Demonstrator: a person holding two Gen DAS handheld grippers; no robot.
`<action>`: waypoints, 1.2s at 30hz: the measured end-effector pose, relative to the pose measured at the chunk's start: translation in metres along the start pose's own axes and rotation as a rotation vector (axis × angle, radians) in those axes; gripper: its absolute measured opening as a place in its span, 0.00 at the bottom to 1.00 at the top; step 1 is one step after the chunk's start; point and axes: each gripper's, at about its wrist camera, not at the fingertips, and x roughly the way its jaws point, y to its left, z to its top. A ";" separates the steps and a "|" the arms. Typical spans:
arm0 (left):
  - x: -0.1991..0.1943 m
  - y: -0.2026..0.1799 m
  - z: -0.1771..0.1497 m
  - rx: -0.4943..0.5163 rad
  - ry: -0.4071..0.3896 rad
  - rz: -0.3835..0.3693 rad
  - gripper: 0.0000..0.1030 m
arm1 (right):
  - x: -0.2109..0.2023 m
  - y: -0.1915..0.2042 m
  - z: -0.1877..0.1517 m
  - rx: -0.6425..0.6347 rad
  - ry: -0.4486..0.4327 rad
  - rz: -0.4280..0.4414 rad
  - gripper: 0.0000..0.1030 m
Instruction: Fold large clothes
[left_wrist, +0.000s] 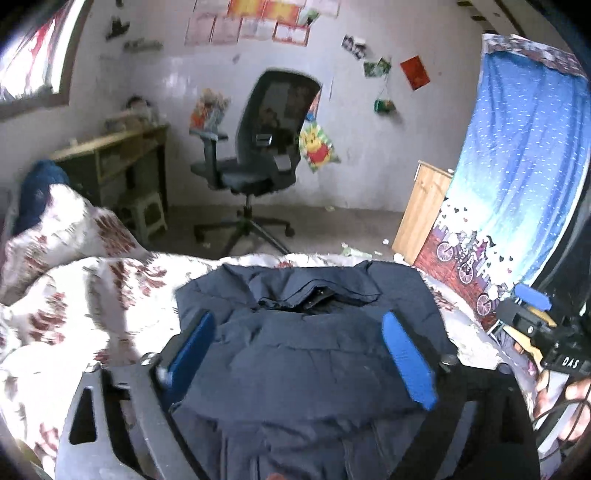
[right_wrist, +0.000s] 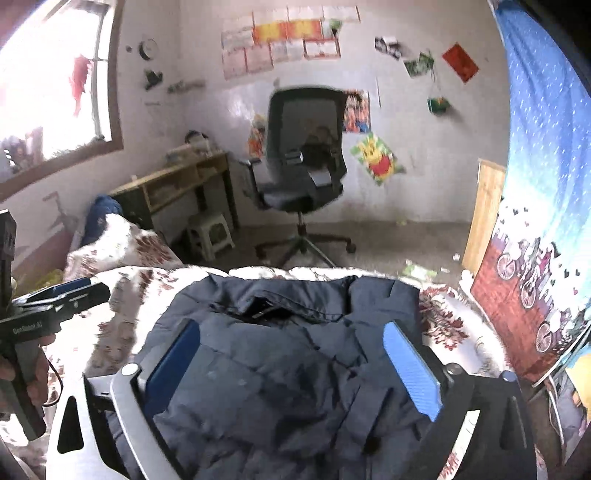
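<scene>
Bedroom scene, with a bed covered by a white quilt patterned with dark red flowers (left_wrist: 55, 295) filling the foreground. Both pairs of blue-padded fingers stand wide apart and hold nothing: the left gripper (left_wrist: 299, 354) and the right gripper (right_wrist: 291, 365) each hang above a large navy-blue padded jacket (left_wrist: 306, 332), which lies flat on the quilt directly beneath and ahead of the fingers, its collar toward the bed's far edge. No pad touches the cloth.

The jacket looks partly folded already, so the current step seems to be a pause between folds; the next move probably calls for lowering both pairs of fingers onto an edge or hem and pinching it.

Beyond the fingertips, past the bed's far edge, is open floor with a black mesh office chair (right_wrist: 303, 155). Further left stands a wooden desk (right_wrist: 173, 184); to the right hangs a blue curtain printed with bicycles (right_wrist: 543, 184), close to the bed. Quilt shows on either side of the jacket.
</scene>
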 end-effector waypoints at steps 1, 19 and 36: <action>-0.017 -0.004 -0.003 0.003 -0.021 0.004 0.93 | -0.016 0.006 0.001 -0.007 -0.015 0.001 1.00; -0.219 -0.067 -0.063 0.119 -0.151 -0.001 0.94 | -0.207 0.052 -0.058 -0.079 -0.080 0.038 1.00; -0.192 -0.054 -0.180 0.184 0.079 -0.009 0.94 | -0.212 0.046 -0.164 -0.130 0.108 0.006 1.00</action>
